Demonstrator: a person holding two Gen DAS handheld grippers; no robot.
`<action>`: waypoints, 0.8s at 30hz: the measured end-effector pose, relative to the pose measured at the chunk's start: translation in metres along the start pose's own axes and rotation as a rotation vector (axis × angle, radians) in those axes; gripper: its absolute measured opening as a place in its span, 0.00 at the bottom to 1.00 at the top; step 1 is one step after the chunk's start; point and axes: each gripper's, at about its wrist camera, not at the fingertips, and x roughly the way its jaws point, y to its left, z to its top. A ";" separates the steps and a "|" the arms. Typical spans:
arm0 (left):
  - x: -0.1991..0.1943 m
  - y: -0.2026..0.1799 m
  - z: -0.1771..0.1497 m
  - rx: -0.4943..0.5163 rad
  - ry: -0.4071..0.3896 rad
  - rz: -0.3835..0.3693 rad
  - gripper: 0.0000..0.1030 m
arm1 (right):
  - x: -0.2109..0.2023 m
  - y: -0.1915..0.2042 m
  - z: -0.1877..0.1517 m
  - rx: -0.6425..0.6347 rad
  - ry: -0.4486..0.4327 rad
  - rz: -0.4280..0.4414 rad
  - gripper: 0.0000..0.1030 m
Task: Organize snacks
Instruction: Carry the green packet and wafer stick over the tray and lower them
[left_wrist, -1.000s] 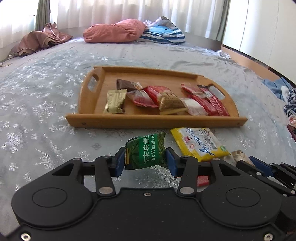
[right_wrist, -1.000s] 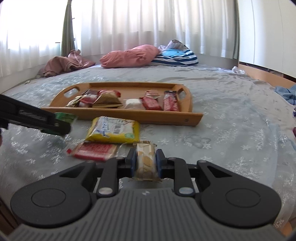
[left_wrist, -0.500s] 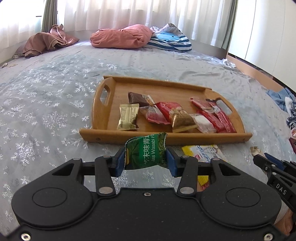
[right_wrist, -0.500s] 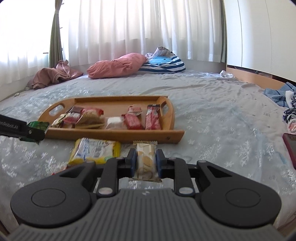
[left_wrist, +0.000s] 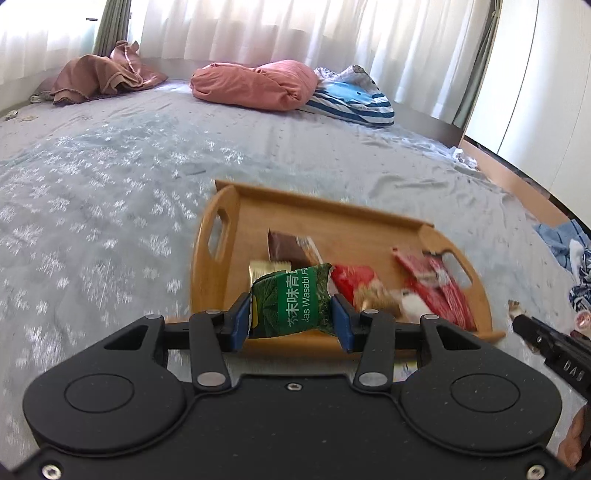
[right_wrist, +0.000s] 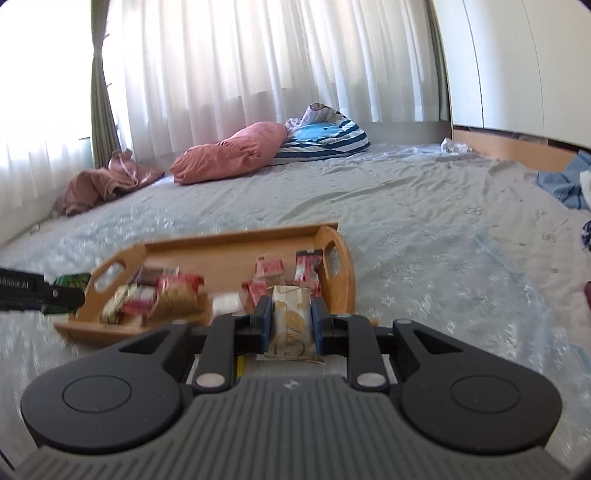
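My left tool clamps green packet, right tool clamps cracker pack; both carried over tray; next, lower and release

Both grippers are now higher and closer to the wooden tray. The left gripper carries its green packet over the tray's near rim, and the right gripper brings its biscuit packet above the tray's right end.
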 end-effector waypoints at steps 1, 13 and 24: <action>0.003 0.001 0.004 0.002 -0.002 0.002 0.42 | 0.004 -0.002 0.005 0.012 -0.001 0.002 0.26; 0.069 0.000 0.065 -0.024 0.016 -0.058 0.42 | 0.081 -0.013 0.058 0.096 0.088 0.051 0.26; 0.149 -0.049 0.070 0.030 0.086 -0.082 0.42 | 0.173 -0.017 0.080 0.192 0.214 0.087 0.26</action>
